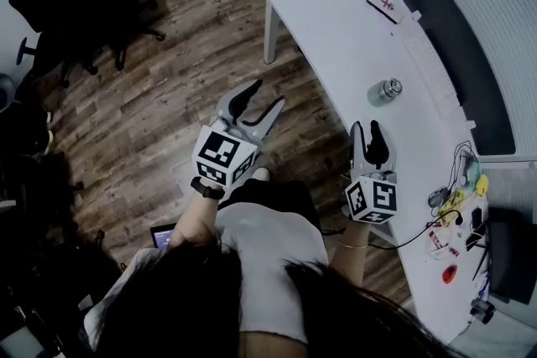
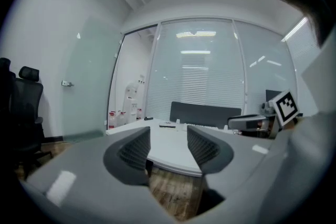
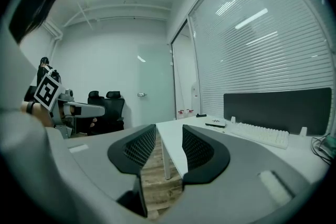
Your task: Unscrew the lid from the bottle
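My left gripper [image 1: 267, 96] hangs over the wooden floor [image 1: 159, 105], off the table's edge. Its 2 jaws stand partly apart, with nothing between them; through the gap in the left gripper view I see only the table edge and floorboards. My right gripper [image 1: 366, 131] is at the near edge of the white table [image 1: 336, 21]. Its jaws stand a little apart, and they are empty too, the gap in the right gripper view showing only a table leg and floor.

The bottle [image 1: 386, 90] is on the table ahead of my right gripper and slightly to its right, apart from both grippers. It is small and metallic, and its lid [image 1: 393, 85] seems to be on, though at this size I cannot be sure.

Farther along the table lie a white keyboard [image 1: 430, 67] and a small flat device [image 1: 384, 8]. Black office chairs [image 1: 71, 4] are well to my left.
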Demonstrator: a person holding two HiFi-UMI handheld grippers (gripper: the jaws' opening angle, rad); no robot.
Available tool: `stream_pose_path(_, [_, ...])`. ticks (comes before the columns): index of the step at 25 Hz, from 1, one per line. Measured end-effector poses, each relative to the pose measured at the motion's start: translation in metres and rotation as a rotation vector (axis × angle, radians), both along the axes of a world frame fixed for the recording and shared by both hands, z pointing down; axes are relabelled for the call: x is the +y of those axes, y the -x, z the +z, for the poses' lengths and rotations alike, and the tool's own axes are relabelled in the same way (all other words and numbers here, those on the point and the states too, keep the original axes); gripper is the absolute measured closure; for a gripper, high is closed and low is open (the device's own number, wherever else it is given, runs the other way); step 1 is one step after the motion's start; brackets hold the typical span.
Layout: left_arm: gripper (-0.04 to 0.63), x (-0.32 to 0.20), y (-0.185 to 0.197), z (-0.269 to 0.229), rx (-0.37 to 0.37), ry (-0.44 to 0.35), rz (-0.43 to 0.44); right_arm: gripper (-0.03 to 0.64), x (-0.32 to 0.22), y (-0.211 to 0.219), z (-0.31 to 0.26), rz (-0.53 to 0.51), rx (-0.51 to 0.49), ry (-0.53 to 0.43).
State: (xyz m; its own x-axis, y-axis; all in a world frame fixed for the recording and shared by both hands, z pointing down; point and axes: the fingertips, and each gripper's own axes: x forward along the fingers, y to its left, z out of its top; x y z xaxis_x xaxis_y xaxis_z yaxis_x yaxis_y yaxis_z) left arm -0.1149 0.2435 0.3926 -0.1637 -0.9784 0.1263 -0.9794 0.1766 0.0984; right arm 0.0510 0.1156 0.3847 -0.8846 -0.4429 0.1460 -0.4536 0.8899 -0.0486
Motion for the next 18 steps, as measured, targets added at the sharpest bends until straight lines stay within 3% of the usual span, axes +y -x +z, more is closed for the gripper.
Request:
stream_pose_path(9, [0.322, -0.032, 0.002, 0.009, 0.045, -0.006, 0.095, 0.442, -0.027, -0.002, 0.005, 0.069, 0.018, 0.008])
stream_pose_path(18, [0.301, -0.124, 0.015, 0.019, 0.044, 0.003, 0.222, 0.416, -0.108, 0.003, 0.015, 0.18, 0.001, 0.016])
